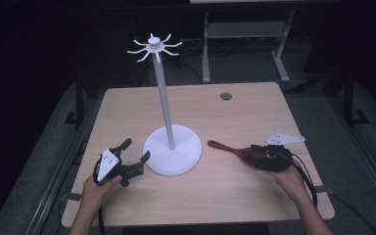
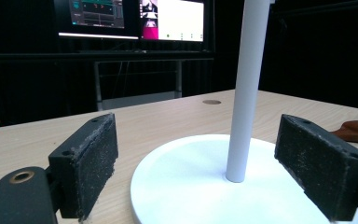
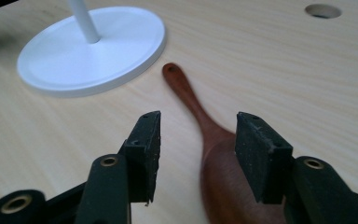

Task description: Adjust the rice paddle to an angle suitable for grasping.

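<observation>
The wooden spoon [image 1: 235,150] is lying flat on the light wood table [image 1: 225,196], right of centre in the high view, with its thin handle end pointing toward the middle of the frame and its broad bowl end running under my right gripper [image 1: 259,154]. In the right gripper view the spoon [image 3: 209,135] is stretching from the lower middle of the frame up toward the centre, and I am holding that gripper [image 3: 196,149] with its jaws apart, one black pad on each side of the spoon's neck, neither pad pressing on the wood as far as I can tell. My right hand [image 1: 286,176] is coming in from the lower right of the high view. The white stand [image 1: 171,149] is sitting at the centre of the table, its round base just beside the tip of the spoon handle, its tall pole rising to a ring of curved hooks [image 1: 154,47] in the upper middle of the frame. At the lower left of the high view I am holding my left gripper [image 1: 136,151] with my left hand [image 1: 98,188], jaws spread wide and aimed at the base. In the left gripper view the stand's pole [image 2: 247,88] is rising between my open pads, well beyond them, and a brown edge of the spoon [image 2: 356,130] is showing at the right edge.
</observation>
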`<state>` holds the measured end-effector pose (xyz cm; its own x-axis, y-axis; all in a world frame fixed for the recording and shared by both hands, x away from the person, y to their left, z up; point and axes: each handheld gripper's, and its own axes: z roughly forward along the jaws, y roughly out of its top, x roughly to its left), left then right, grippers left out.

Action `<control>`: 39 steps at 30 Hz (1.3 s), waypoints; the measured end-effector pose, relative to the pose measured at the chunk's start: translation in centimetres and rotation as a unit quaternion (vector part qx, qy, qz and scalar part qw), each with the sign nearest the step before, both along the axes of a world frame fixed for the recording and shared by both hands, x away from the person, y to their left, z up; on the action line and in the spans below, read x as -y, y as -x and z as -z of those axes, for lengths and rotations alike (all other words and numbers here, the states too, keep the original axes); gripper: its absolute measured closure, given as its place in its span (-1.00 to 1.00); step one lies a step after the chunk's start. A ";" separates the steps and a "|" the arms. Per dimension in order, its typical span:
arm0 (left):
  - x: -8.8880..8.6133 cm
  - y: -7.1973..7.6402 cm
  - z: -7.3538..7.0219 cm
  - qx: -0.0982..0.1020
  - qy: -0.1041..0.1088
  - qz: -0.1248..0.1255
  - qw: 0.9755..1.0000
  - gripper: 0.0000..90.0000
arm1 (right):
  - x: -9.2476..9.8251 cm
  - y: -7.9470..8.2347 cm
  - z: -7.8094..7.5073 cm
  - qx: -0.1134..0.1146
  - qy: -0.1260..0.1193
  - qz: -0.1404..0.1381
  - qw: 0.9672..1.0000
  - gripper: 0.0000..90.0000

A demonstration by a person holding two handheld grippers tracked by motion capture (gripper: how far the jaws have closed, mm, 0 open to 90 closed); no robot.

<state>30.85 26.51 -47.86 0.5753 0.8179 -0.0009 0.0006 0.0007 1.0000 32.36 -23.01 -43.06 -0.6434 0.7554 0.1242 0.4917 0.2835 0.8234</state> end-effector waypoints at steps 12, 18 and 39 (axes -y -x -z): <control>0.0 0.0 0.0 -0.001 -0.002 -0.008 1.000 -0.72 | 0.9 -2.9 -0.4 0.007 0.006 0.030 0.999 0.41; 0.0 0.0 0.0 0.000 -0.001 -0.007 1.000 -0.72 | 1.0 -4.8 -0.3 0.002 0.010 0.039 0.999 0.66; 0.0 0.0 0.0 0.000 0.002 -0.004 1.000 -0.72 | 1.6 -6.8 2.5 -0.033 0.063 0.050 0.996 1.00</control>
<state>30.82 26.52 -47.86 0.5683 0.8228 -0.0038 0.0005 0.0042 1.0000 39.16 -24.57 -45.55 -0.5584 0.8271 0.0643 0.5739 0.3292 0.7498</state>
